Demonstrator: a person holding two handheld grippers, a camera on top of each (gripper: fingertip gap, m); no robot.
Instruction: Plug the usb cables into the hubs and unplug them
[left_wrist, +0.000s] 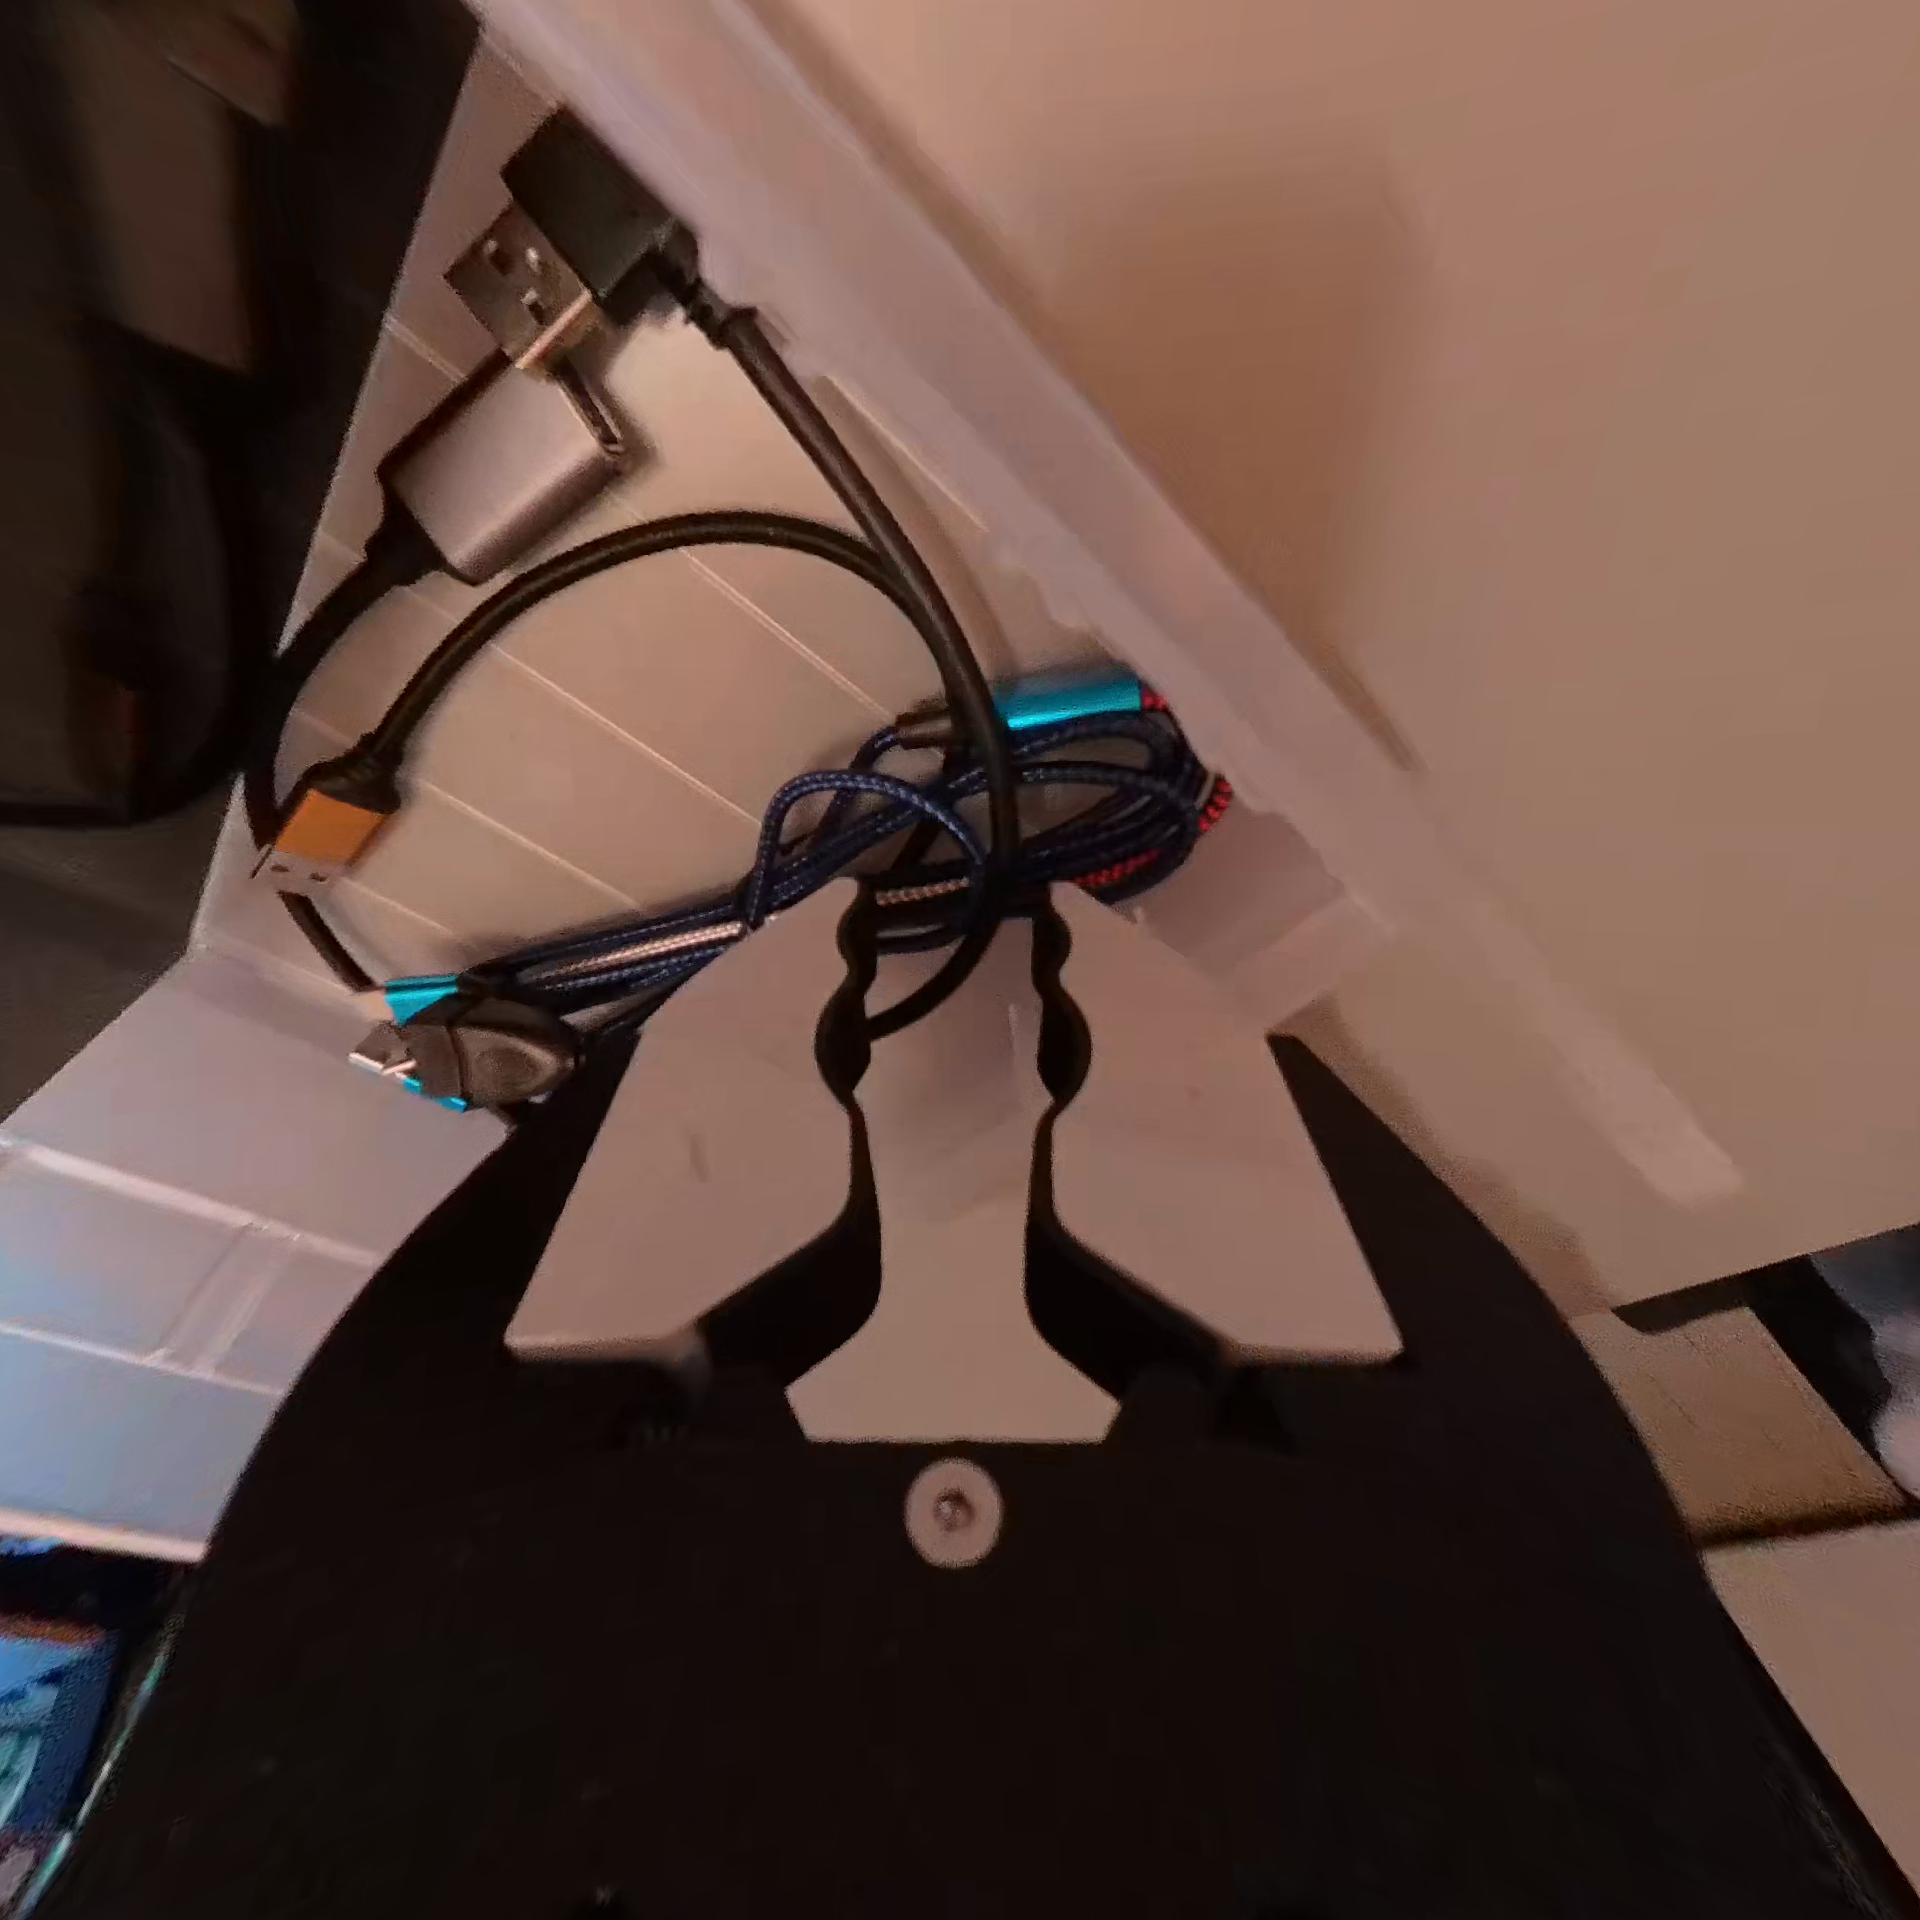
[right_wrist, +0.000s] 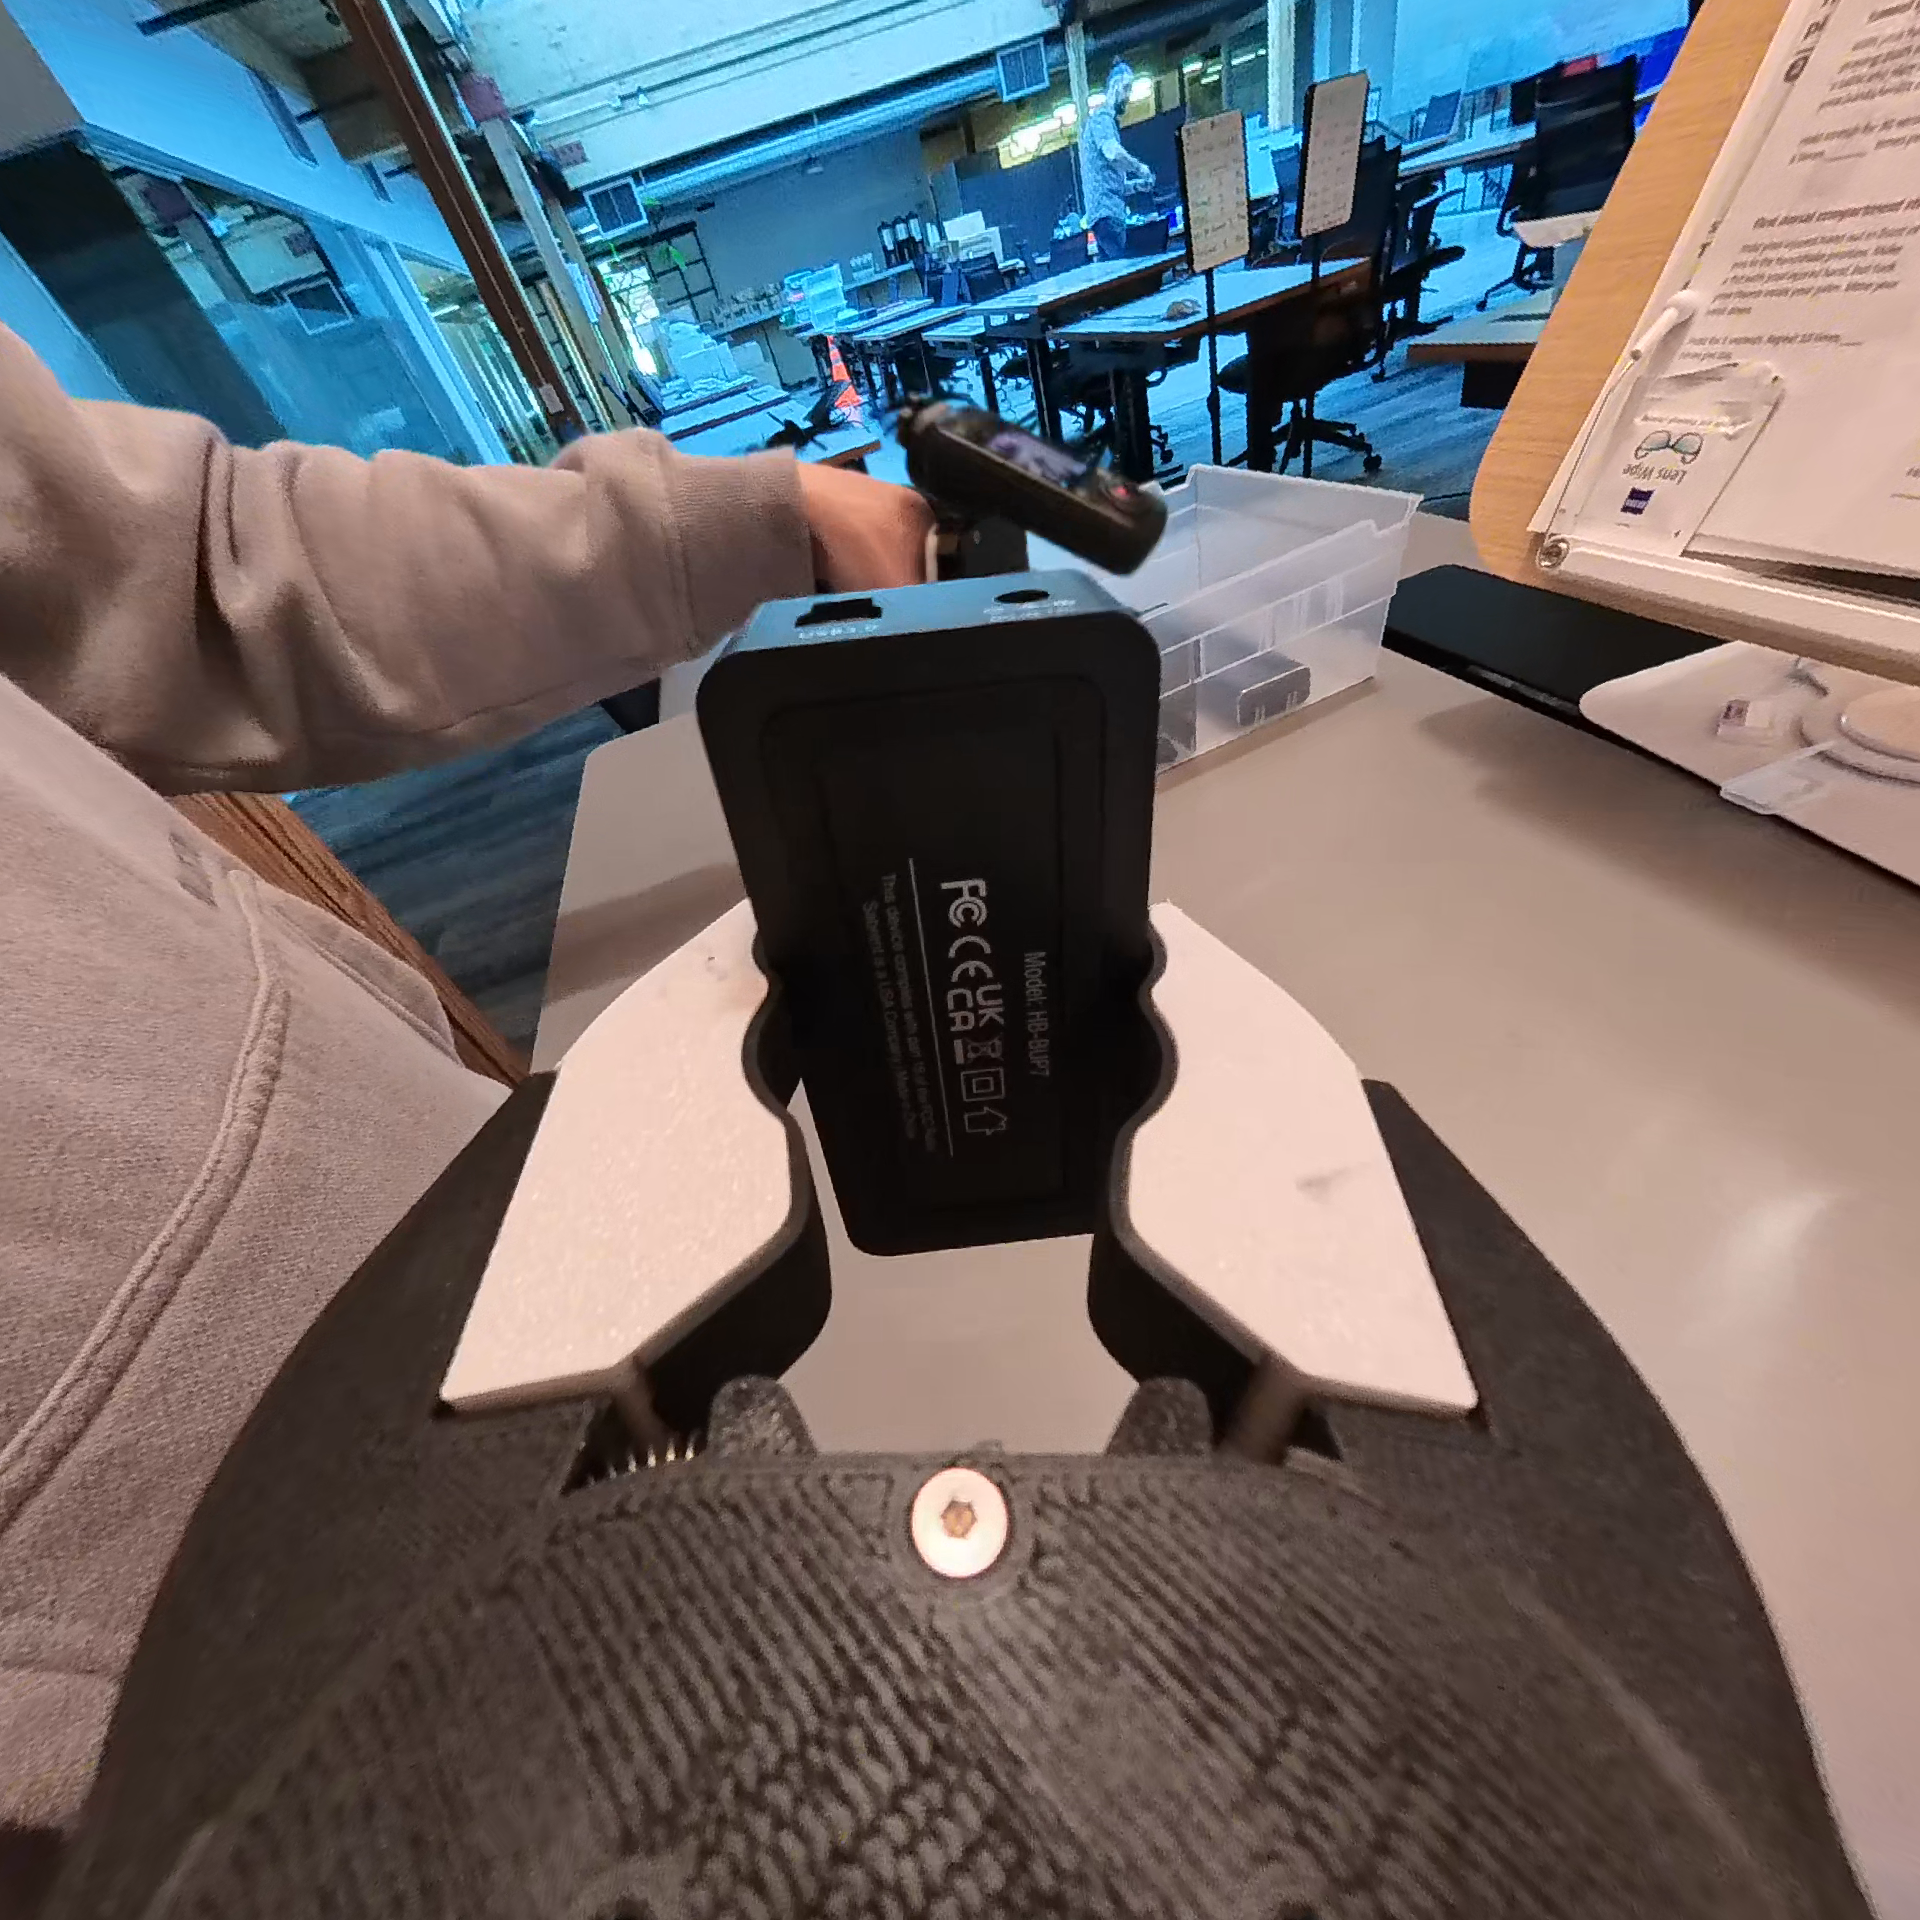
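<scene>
Two hand-held grippers show, one in each wrist view. The right hand-held gripper (right_wrist: 951, 997) is clenched on a black rectangular plastic USB hub (right_wrist: 930, 894), its white-faced fingers (right_wrist: 644, 1164) pressing the hub's two long sides near its lower half. The hub stands raised above the grey bench (right_wrist: 1507, 1039), its printed underside toward the camera and its port end pointing away. Beyond the hub, a person's hand (right_wrist: 862, 525) in a grey sleeve holds the other tool over a clear plastic bin (right_wrist: 1288, 582) on the bench.

In the left wrist view, the left hand-held gripper (left_wrist: 951, 914) reaches into that clear compartmented bin (left_wrist: 644, 665). Its fingertips sit at a coiled bundle of blue braided cables (left_wrist: 1039, 800) with teal connector shells, the jaws a narrow gap apart; whether they grip a strand cannot be told. A black cable (left_wrist: 883, 520) arcs up from the bundle to a black USB plug (left_wrist: 561, 249). Left of the bundle lie a grey metal adapter (left_wrist: 509, 488) and an orange-shelled plug (left_wrist: 327, 821).
</scene>
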